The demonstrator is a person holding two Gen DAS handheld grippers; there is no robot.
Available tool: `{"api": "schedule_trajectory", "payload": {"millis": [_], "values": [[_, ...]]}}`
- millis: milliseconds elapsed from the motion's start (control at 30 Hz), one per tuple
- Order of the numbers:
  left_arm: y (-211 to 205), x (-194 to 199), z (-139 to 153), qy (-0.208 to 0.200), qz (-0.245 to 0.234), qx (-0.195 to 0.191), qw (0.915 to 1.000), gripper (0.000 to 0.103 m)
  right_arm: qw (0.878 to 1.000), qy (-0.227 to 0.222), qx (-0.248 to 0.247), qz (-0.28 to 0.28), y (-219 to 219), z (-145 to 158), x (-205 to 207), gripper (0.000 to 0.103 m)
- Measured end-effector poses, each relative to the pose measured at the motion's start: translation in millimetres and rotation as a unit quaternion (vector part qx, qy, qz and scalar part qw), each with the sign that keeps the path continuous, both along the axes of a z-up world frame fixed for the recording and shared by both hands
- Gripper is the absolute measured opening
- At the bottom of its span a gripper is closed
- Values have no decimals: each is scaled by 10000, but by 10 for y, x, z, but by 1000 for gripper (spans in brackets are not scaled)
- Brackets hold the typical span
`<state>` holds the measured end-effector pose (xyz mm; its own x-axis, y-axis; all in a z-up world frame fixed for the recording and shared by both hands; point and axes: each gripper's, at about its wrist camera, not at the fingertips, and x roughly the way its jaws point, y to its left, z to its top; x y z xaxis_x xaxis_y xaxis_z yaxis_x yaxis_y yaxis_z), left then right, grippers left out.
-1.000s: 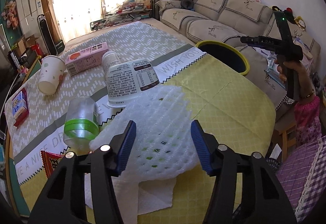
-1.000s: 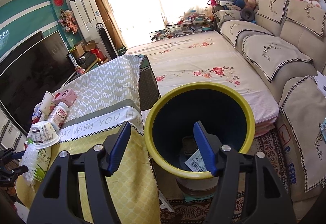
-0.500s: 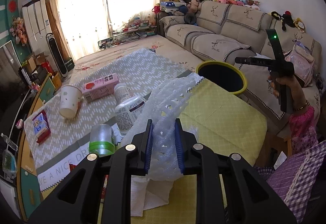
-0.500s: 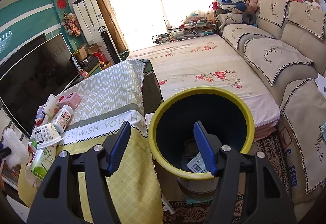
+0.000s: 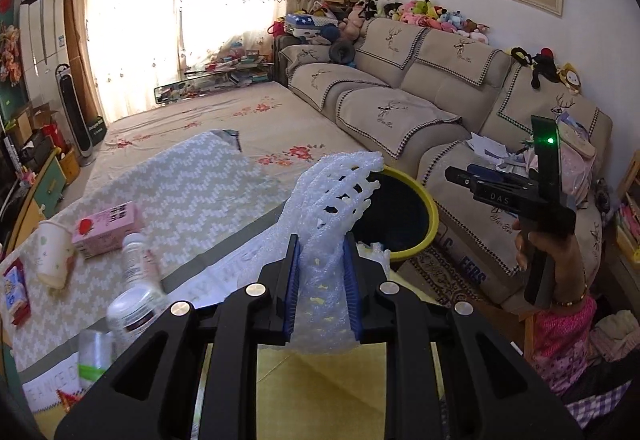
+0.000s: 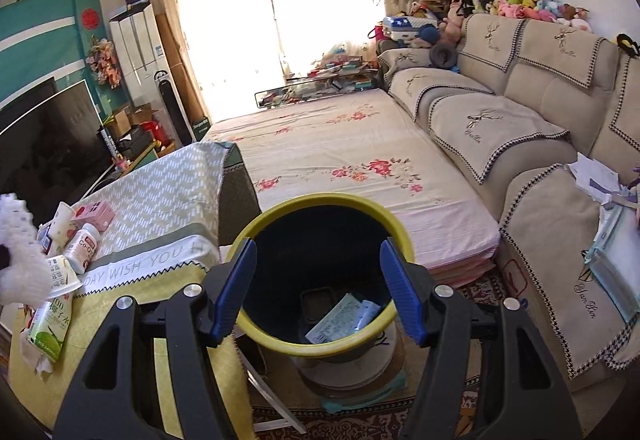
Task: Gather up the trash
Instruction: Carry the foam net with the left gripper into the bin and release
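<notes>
My left gripper (image 5: 322,272) is shut on a white foam fruit net (image 5: 332,207), squeezed between the blue pads and lifted above the table, its top fanning out in front of the bin. The yellow-rimmed dark bin (image 5: 416,215) stands just beyond the table's edge. In the right wrist view my right gripper (image 6: 318,280) hangs open over that bin (image 6: 324,348), with nothing between its fingers; wrappers lie at the bin's bottom. The foam net (image 6: 18,252) shows at the far left edge there. The right gripper (image 5: 516,195) is also visible in a person's hand at the right.
On the table (image 5: 192,183) lie a pink carton (image 5: 106,224), a paper cup (image 5: 52,252), white bottles (image 5: 134,304), a clear cup with a green band (image 5: 94,356) and a green carton (image 6: 50,324). A sofa (image 5: 440,95) and a floral-covered bed (image 6: 352,167) lie beyond.
The left gripper shut on the foam net and lifted it off the table, carrying it toward the bin. The right gripper shifted slightly over the bin, still open.
</notes>
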<state>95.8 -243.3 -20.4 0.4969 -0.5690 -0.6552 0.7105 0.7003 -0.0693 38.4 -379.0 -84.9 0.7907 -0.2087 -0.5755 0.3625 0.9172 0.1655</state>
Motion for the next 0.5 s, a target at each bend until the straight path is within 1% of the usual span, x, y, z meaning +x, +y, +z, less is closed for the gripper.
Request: {"api": "schedule_trajectory", "payload": {"millis": [100,233,333,433,467,500], "values": [[-530,196,-125,305,-264,13,9992,21,9998,-30,-84,-174,-124,15,-98,62],[-1284,458,-327,606,-546,158,9965,22,9992,-98,-91,-370,-304,28,-225,62],[-1794,637,-513,776,-611,294,9947,22,9987,-139,-59,-478,-431,29,-308,63],[-2203,823,-722,945,-610,465,9926,23,9978,-136,-80,-651,-548,31,-369,64],[-2316,870,-800,947,-597,529,9923,24,9974,-133,-83,-702,-579,24,-395,65],[-2415,911,-868,952,-575,591,9920,28,9970,-127,-88,-755,-613,18,-413,65]]}}
